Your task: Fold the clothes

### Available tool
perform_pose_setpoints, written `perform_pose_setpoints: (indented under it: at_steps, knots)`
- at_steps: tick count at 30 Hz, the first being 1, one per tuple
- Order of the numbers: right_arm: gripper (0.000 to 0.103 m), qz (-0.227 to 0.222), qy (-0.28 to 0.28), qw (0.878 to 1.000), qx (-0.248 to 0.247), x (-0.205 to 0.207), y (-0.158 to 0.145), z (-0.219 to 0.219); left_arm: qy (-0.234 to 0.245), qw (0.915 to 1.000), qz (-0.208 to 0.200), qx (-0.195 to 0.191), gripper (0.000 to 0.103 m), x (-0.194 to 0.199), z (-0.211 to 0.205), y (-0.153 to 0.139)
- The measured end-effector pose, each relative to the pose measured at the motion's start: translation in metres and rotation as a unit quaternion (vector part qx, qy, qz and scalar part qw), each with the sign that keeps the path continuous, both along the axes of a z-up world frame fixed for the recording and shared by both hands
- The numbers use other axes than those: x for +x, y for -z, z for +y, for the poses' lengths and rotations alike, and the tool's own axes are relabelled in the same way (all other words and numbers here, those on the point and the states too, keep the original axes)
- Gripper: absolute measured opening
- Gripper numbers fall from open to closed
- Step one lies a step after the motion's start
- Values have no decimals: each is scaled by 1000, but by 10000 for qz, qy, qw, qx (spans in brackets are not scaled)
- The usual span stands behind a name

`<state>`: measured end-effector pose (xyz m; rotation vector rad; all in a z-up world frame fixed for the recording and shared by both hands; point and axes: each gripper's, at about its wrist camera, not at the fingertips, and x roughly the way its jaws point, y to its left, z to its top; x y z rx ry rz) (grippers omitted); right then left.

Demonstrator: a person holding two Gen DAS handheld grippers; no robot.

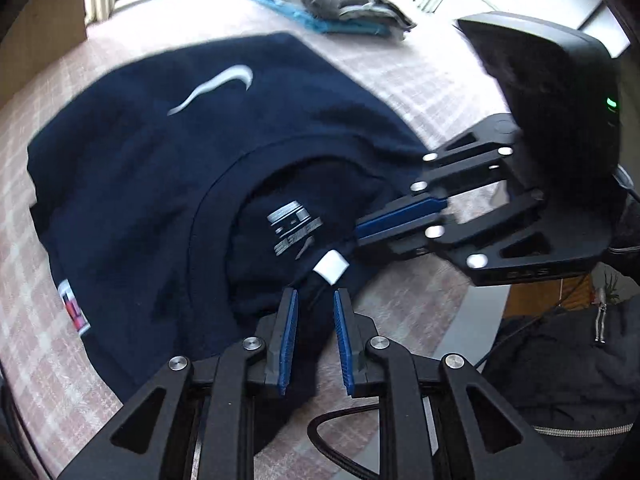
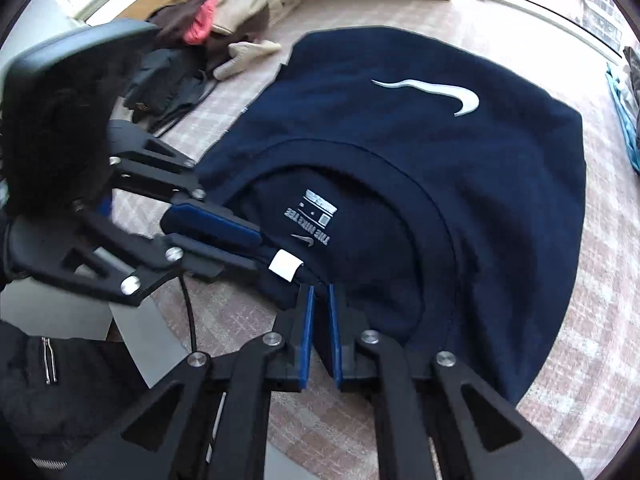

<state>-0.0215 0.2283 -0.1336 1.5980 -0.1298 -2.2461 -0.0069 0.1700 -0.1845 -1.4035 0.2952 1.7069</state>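
A navy T-shirt (image 1: 160, 160) with a white swoosh lies folded on the pink checked bed cover, collar toward me; it also shows in the right wrist view (image 2: 460, 184). My left gripper (image 1: 316, 300) stands partly open at the near collar edge, with fabric between the fingers. In the right wrist view the left gripper (image 2: 276, 258) comes in from the left beside the white neck tag (image 2: 285, 265). My right gripper (image 2: 321, 294) is shut on the collar edge. In the left wrist view the right gripper (image 1: 356, 234) comes in from the right, nearly shut on the fabric.
A stack of folded clothes (image 1: 332, 4) lies at the far side of the bed by the window. A heap of unfolded garments (image 2: 208, 28) lies at the far left in the right wrist view. A dark jacket (image 1: 568, 380) is near the bed's edge.
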Motion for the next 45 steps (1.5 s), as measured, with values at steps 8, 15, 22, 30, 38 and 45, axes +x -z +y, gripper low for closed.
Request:
perform_pose_setpoints:
  at_steps: [8,15,22,30,38,45]
  knots:
    - [53,639,2120,9751,-123,-5,-50,119,-2005,9783,-297,420,29,-40,-107,-39]
    - [53,219,2724,9608,-456,-40,-23,155,-3320,9358,-956,701,32,-107,-129,-9]
    - [53,-7,2796,9579,-651,-58,4,155,-3426,9287,-1256,660,35,-122,-121,10]
    - [53,-155,2840,9552,-821,-61,11,158,-3289,9368,-1078,502,44,-124,-109,5]
    - [53,-195,2860,9535,-933,-60,12,162,-3122,9463,-833,130,47,-126,-103,5]
    - [53,-224,2854,9526,-1026,-59,13,162,-3271,9417,-789,-34,47,-128,-102,3]
